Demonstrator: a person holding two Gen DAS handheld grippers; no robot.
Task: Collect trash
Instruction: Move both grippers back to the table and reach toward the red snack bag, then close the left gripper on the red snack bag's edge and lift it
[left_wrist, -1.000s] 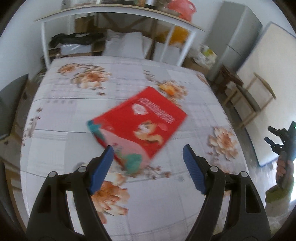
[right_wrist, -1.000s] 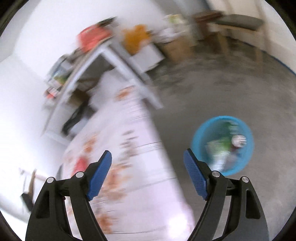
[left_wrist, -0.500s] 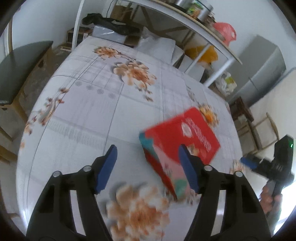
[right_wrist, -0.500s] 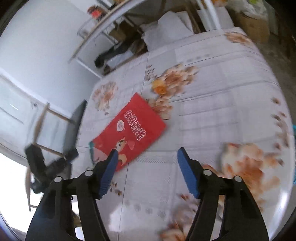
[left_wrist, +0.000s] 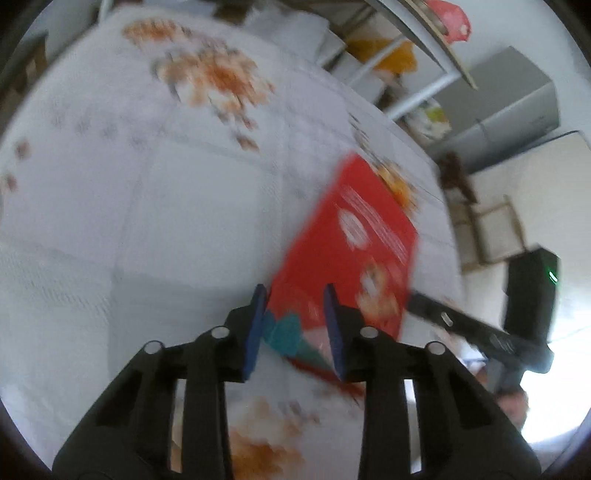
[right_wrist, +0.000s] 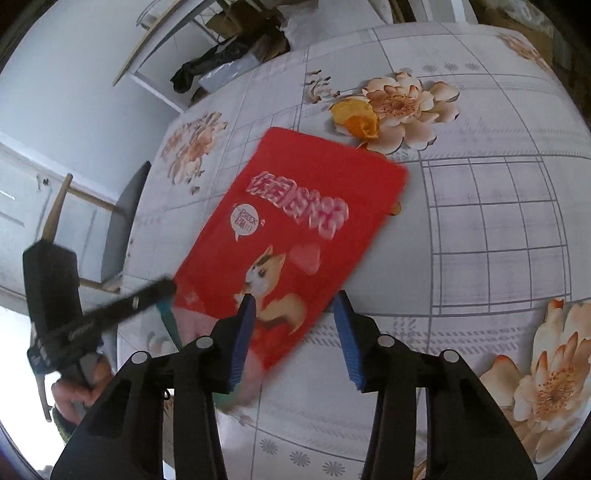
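The red bag (right_wrist: 295, 229) lies on the flowered table (right_wrist: 498, 221). Its corner at 7 o'clock is straddled by the closing left gripper (left_wrist: 295, 325), perhaps already pinched; the right gripper (right_wrist: 293, 325) is half apart, closing. Next, a firm grip is needed

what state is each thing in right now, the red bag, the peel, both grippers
red snack bag: flat on the floral tablecloth, its near end between both sets of jaws
orange peel: loose on the cloth by the bag's far corner, untouched
left gripper: jaws have just been closing around the bag's teal corner; contact too blurred to tell
right gripper: jaws have just been closing, not clamped, over the bag's lower edge
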